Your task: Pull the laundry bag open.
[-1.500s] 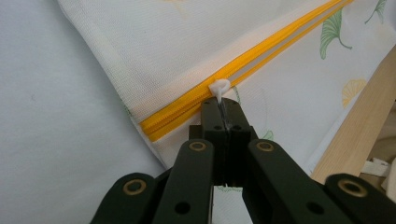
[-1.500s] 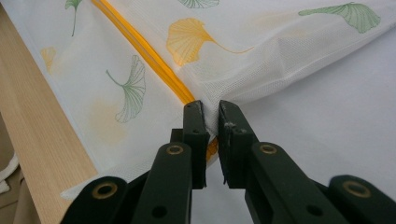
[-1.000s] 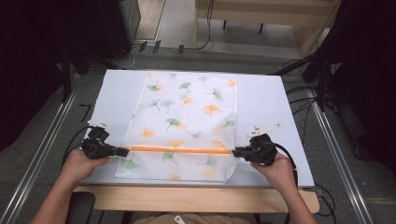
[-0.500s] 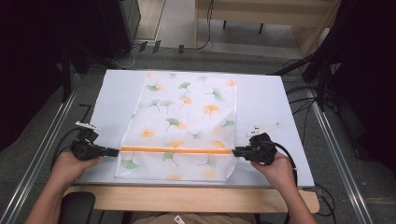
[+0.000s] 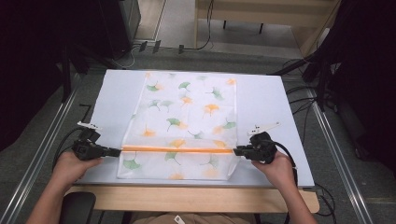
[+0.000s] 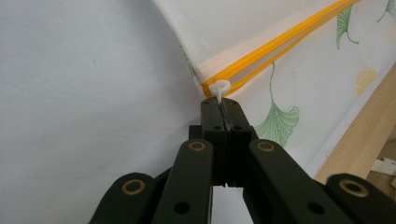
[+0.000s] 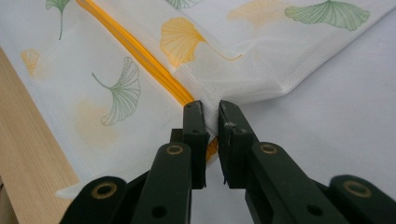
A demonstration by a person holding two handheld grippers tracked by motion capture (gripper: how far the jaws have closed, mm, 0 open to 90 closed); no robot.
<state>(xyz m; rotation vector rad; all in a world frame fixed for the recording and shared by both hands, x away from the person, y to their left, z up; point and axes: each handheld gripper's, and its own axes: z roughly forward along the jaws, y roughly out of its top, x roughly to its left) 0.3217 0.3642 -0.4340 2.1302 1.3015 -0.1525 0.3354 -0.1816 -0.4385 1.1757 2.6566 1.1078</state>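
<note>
A white mesh bag (image 5: 187,112) printed with green and orange ginkgo leaves lies flat on the white tabletop (image 5: 266,98). An orange zipper (image 5: 177,150) runs across it near the front. My left gripper (image 5: 119,151) sits at the zipper's left end. In the left gripper view this gripper (image 6: 220,103) is shut on the small white zipper pull (image 6: 218,87). My right gripper (image 5: 235,150) holds the bag's right edge. In the right gripper view this gripper (image 7: 210,109) pinches the mesh and the zipper's end (image 7: 187,95) between its nearly closed jaws.
The table's wooden front edge (image 5: 187,198) runs just behind both hands. Metal rails (image 5: 42,154) flank the table. Cables (image 5: 303,93) and dark equipment stand off its sides and back. Bare white surface lies left and right of the bag.
My left gripper has slid a little to the left along the zipper line, to the bag's left edge. The right gripper has stayed put.
</note>
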